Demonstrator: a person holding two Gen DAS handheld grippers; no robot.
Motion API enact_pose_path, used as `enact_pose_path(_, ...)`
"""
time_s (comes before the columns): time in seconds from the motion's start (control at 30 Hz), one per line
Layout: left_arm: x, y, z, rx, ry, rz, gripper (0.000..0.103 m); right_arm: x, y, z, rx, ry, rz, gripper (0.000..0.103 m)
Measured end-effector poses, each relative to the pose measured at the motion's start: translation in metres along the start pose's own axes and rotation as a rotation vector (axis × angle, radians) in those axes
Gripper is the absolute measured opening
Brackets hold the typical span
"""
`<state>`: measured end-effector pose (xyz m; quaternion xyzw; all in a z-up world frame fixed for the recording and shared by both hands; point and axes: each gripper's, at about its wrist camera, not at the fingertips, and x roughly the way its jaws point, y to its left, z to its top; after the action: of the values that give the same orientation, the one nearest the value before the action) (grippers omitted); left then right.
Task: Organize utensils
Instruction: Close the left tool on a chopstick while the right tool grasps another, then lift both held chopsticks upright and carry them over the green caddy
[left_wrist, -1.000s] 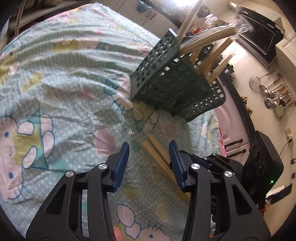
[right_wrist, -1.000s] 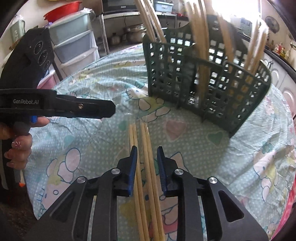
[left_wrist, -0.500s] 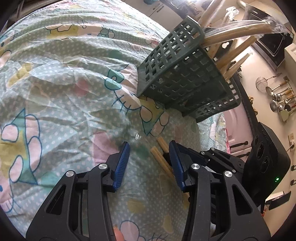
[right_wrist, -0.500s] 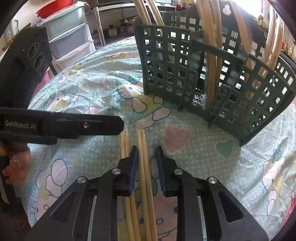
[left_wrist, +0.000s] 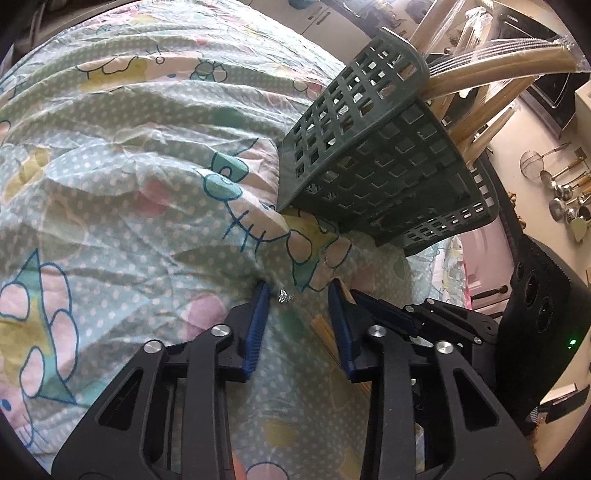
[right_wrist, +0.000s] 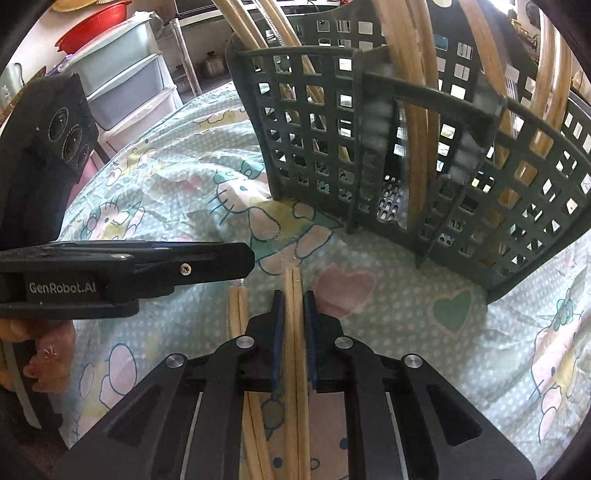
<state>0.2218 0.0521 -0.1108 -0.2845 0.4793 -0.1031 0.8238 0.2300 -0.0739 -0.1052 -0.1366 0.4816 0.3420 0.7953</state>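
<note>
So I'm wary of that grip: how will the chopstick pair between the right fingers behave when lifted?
The pair looks thin, stiff and light, so it should lift easily. The right gripper, which has just been closing, holds it near one end, so the long free part may droop or swivel. Smooth round sticks may slip apart.

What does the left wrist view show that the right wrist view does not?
Only left wrist view: metal ladles hanging on the wall.

Only right wrist view: the red plastic basin and the right hand-held gripper closed on a pair of wooden chopsticks.

Both: the dark green plastic lattice utensil basket and cartoon-printed tablecloth.
</note>
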Motion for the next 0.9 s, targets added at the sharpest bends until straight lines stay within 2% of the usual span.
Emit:
enact_pose_path(0.13, 0.000, 0.006, -0.001, -0.012, 0.004, -0.002, 0.008, -0.002, 0.001, 0.001, 0.009, -0.004, -0.004, 0.010)
enact_pose_path(0.27, -0.005, 0.011, -0.002, -0.027, 0.004, -0.040, 0.001, -0.004, 0.003, 0.003, 0.018, -0.017, -0.002, 0.010)
enact_pose_path(0.5, -0.032, 0.005, -0.006, 0.013, -0.051, -0.076, 0.000, -0.027, 0.003, 0.001, 0.013, -0.067, 0.000, 0.010)
enact_pose_path(0.63, -0.053, -0.007, -0.005, 0.051, -0.097, -0.103, 0.000, -0.046, 0.002, -0.005, 0.012, -0.104, 0.005, 0.010)
enact_pose_path(0.7, -0.062, -0.017, -0.003, 0.072, -0.116, -0.115, 0.000, -0.053, 0.003, -0.005, 0.014, -0.121, 0.008, 0.006)
enact_pose_path(0.9, -0.086, -0.037, -0.003, 0.120, -0.157, -0.152, 0.000, -0.079, 0.005, -0.009, 0.012, -0.183, 0.010, 0.006)
